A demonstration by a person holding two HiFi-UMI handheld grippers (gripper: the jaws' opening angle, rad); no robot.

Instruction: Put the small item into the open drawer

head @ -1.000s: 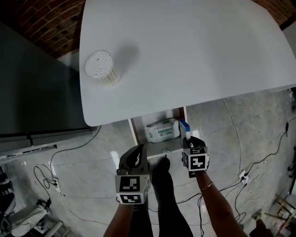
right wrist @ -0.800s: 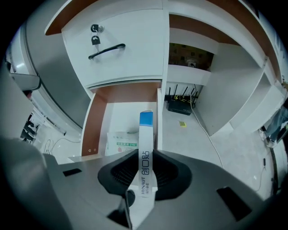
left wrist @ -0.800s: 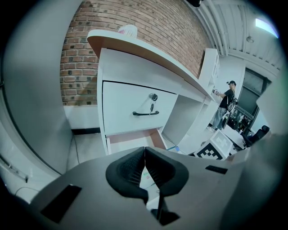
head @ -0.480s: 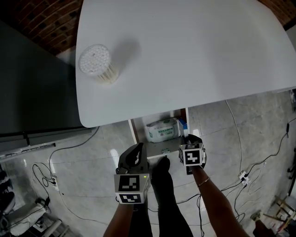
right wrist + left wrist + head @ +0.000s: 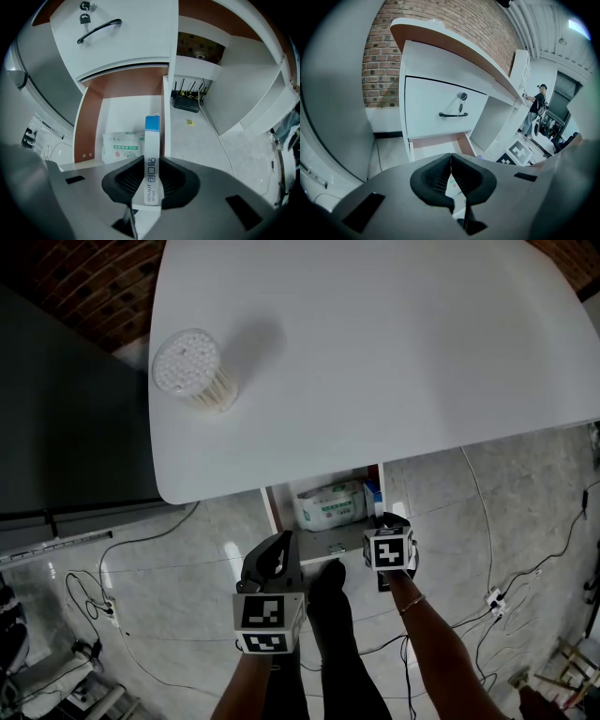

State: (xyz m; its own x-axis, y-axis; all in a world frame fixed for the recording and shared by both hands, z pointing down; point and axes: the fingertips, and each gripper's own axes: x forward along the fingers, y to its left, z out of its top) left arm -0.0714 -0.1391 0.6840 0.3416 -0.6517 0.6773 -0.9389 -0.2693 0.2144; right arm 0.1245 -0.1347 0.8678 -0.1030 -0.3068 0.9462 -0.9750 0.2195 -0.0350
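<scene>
Right hand-held gripper (image 5: 151, 183) pinches a slim blue-topped box (image 5: 152, 140) at the open drawer (image 5: 88, 126) front, with the drawer's right wall at its 12 o'clock. Released here, the box may clip that wall and fall to the floor (image 5: 220, 136). Left hand-held gripper (image 5: 451, 178) is pressed together, empty.

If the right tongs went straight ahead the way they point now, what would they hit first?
Likely the open drawer, on its floor near its right wall, with the held slim box touching first. The white packet lies just left of that line. Depth is unclear.
</scene>
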